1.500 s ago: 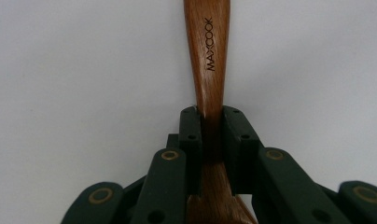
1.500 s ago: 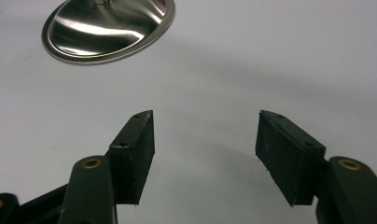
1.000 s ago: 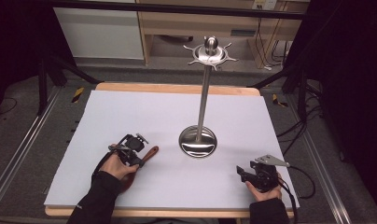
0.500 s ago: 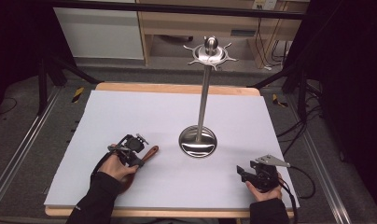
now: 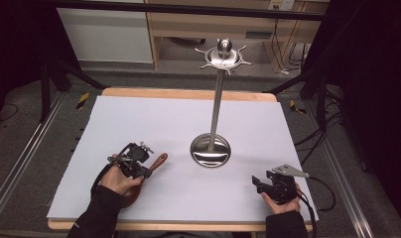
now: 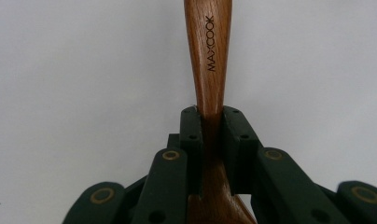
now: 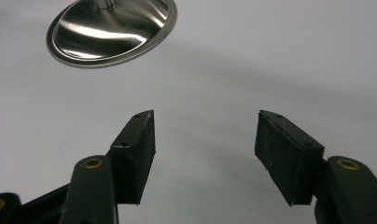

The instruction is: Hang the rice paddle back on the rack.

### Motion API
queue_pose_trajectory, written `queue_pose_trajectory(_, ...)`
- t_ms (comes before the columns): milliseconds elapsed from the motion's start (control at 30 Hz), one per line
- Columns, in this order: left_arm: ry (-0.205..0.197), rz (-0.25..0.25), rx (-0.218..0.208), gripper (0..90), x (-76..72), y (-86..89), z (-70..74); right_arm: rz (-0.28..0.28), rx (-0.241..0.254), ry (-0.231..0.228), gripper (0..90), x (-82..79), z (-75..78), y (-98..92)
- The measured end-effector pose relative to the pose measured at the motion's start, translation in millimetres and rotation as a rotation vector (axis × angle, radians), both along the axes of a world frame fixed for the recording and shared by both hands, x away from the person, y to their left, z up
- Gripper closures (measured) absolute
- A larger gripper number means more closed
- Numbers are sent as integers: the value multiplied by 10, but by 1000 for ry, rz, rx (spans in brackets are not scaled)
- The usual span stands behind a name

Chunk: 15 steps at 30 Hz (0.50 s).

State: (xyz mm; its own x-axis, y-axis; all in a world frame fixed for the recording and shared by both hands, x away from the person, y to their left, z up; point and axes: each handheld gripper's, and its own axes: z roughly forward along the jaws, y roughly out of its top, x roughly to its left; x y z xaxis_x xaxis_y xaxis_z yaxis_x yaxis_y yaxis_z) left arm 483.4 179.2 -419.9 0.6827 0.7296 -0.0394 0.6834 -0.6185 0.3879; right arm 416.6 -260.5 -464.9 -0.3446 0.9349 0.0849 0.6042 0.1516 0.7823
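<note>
The table (image 5: 139, 119), covered by a white sheet, lies under both grippers and reaches well ahead of them. Ahead of the grippers and between them stands a tall metal stand (image 5: 216, 106), its round shiny base (image 5: 210, 149) resting on the sheet and a spoked crown at the top of its pole; in the right gripper view that base (image 7: 113, 29) lies up and to the left of the jaws, well apart from them. The left gripper (image 5: 140, 168), held in the person's left hand (image 5: 116, 179), is clamped on a wooden spoon (image 5: 156, 162) at the narrow neck of its handle. In the left gripper view the handle (image 6: 209, 56) runs straight out ahead of the jaws, with lettering along it, and the wider wood passes back below them; the pads press on both sides of the neck. In the high view the handle's tip points out beyond the left gripper toward the stand's base, near it but apart. The right gripper (image 5: 260, 182), in the person's right hand (image 5: 280, 202), sits low over the sheet to the right of the stand; its jaws (image 7: 205, 154) stand apart with nothing between them but bare white sheet.
</note>
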Motion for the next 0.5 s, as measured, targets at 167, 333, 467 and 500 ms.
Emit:
queue_pose_trajectory(167,-41,1,-44,787,-61,40,104,-1,2,-6,385,-5,5,-4)
queue_pose_trajectory(333,-94,4,-84,787,-127,75,199,-2,4,-6,384,-7,7,-4)
queue_pose_trajectory(467,-166,16,-137,787,-205,107,273,-3,0,-12,380,-7,4,-1)
queue_pose_trajectory(500,-186,20,-151,787,-225,114,288,-3,0,-13,379,-7,4,-2)
